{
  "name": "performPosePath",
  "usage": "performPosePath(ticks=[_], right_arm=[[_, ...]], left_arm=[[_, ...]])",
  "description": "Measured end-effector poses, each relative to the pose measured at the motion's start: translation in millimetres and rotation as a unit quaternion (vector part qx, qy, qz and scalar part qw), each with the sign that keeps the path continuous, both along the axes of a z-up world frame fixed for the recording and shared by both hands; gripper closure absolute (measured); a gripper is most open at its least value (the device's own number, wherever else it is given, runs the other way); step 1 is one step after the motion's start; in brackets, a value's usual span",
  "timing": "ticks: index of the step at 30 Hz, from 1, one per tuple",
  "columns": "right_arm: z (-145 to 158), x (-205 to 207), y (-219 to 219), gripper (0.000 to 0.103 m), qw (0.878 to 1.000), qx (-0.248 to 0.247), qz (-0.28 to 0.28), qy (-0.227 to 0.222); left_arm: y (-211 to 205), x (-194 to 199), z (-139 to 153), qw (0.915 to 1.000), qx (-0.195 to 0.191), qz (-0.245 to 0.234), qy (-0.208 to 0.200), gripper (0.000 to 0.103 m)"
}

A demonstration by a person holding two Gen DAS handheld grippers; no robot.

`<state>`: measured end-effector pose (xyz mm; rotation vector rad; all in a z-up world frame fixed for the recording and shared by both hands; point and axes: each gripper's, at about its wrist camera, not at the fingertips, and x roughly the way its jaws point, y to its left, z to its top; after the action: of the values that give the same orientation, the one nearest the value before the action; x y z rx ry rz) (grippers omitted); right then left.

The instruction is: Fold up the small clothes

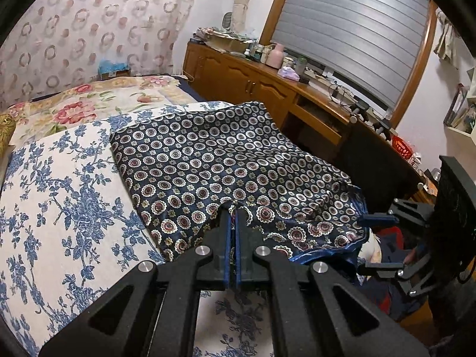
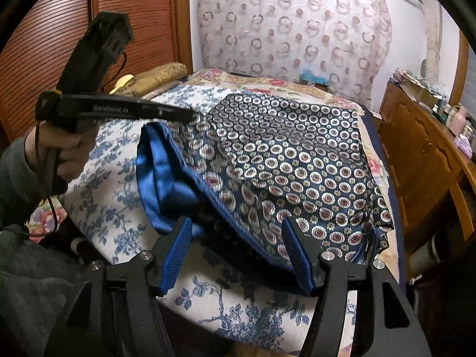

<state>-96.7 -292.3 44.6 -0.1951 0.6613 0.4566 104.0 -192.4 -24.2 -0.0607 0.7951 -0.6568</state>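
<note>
A dark blue garment [image 1: 226,154] printed with ringed dots lies spread on the bed. My left gripper [image 1: 233,208] is shut on its near edge and lifts it off the sheet. In the right wrist view the left gripper [image 2: 190,116] holds that edge up, and the garment [image 2: 297,154] shows its plain blue inner side [image 2: 160,178]. My right gripper [image 2: 236,229] stands open low over the near hem; the cloth runs between its fingers [image 2: 178,247] without being pressed. From the left wrist view the right gripper [image 1: 369,242] sits at the bed's right edge.
The bed has a white sheet with blue flowers [image 1: 59,193] and a pink floral cover [image 1: 89,104] behind it. A wooden dresser [image 1: 253,77] with clutter runs along the right. A hand and a grey sleeve [image 2: 17,172] hold the left tool. A slatted wooden door [image 2: 53,29] stands at the left.
</note>
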Motion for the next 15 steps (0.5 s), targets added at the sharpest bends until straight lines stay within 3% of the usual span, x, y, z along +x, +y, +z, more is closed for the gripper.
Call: performPosePath(ticks=[15], right_arm=[[-25,23,5,0.038,0.998,-0.047,0.000,0.032]], left_arm=[[1,11,-7,0.9999,0.006,0.011,0.005,0.100]])
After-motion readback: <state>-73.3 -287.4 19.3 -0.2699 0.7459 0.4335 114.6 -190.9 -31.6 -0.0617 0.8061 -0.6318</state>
